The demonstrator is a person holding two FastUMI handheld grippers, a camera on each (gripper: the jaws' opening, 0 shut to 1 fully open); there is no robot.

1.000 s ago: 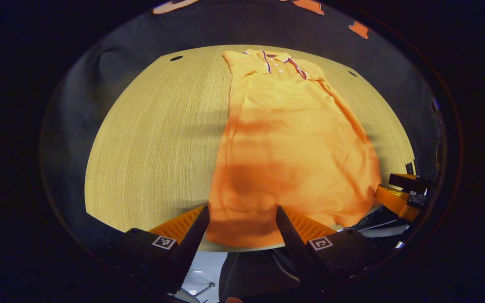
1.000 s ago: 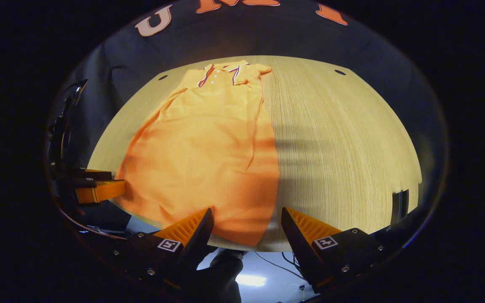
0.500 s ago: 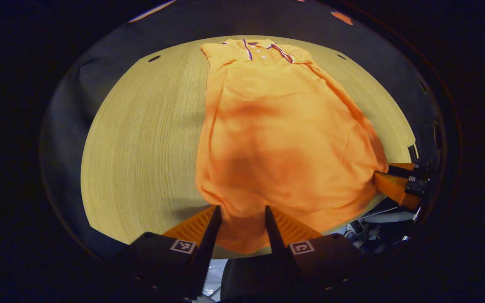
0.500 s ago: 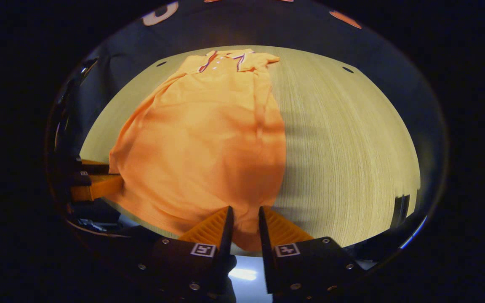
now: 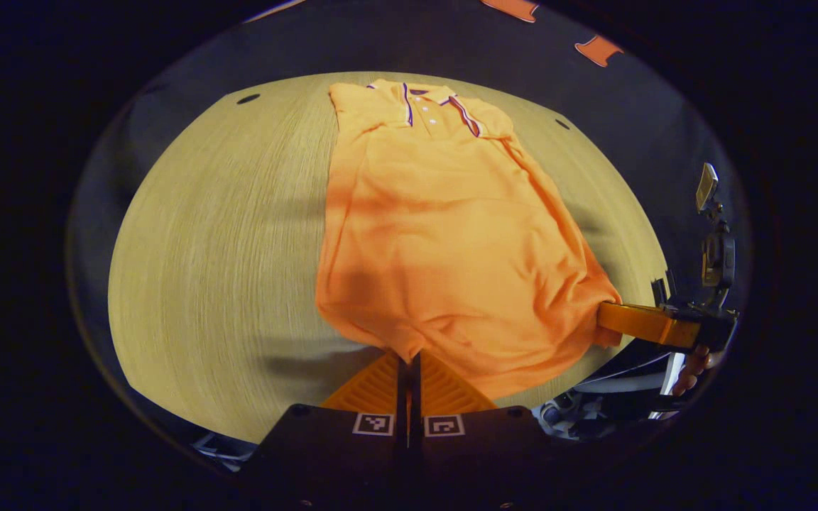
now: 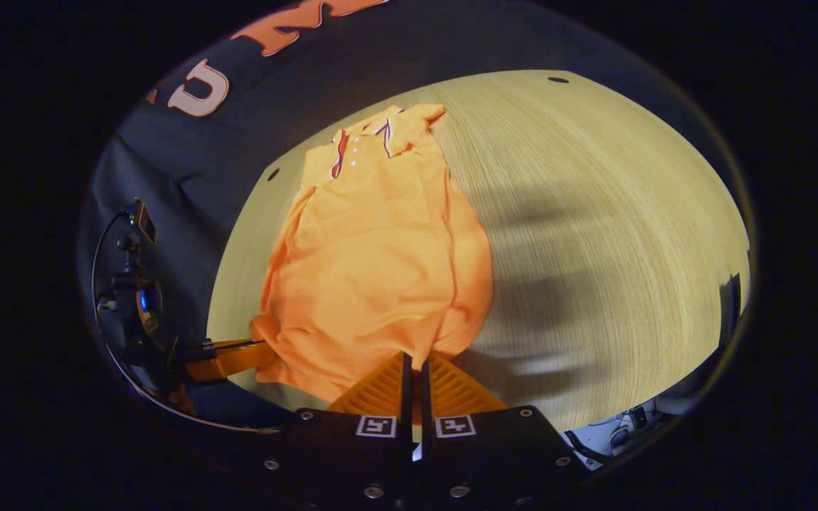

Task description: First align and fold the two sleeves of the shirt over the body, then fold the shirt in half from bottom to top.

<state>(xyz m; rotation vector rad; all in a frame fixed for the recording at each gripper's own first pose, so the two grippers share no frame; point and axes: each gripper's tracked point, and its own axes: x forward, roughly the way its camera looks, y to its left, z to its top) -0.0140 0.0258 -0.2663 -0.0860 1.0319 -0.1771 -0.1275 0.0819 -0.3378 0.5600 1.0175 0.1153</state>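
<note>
A: Orange knit, thin and limp. The shirt [image 5: 444,234] lies flat on the wooden table [image 5: 217,248], collar [image 5: 429,99] at the far end from both grippers, hem nearest them. The sleeves look already folded in over the body; I judge the bottom-to-top fold is the step in hand.

B: Grip state?

A: Left gripper [image 5: 409,358]: fingers pressed together on the hem's left corner, cloth bunching up just ahead of the tips. Right gripper [image 6: 415,358]: the same, pinched on the hem's right corner, fabric puckered and drawn toward it. In the left gripper view the right gripper [image 5: 636,323] sits off to the side with the hem corner running into its fingers.

B: How will the shirt handle?

A: Light, soft, no stiffness at all. It should sag between the two corners and drape wherever it is carried. Not fragile. The weave looks grippy enough, but a thin hem could slip out of a shallow pinch.

B: Where to hold?

A: The two bottom corners, as held now, well apart so the hem stays taut. My guess: lift both evenly and carry forward toward the collar; uneven height would skew the fold and could drag the tucked sleeves loose.

B: Table friction?

A: Smooth grain; the body may slide a little when pulled.
</note>
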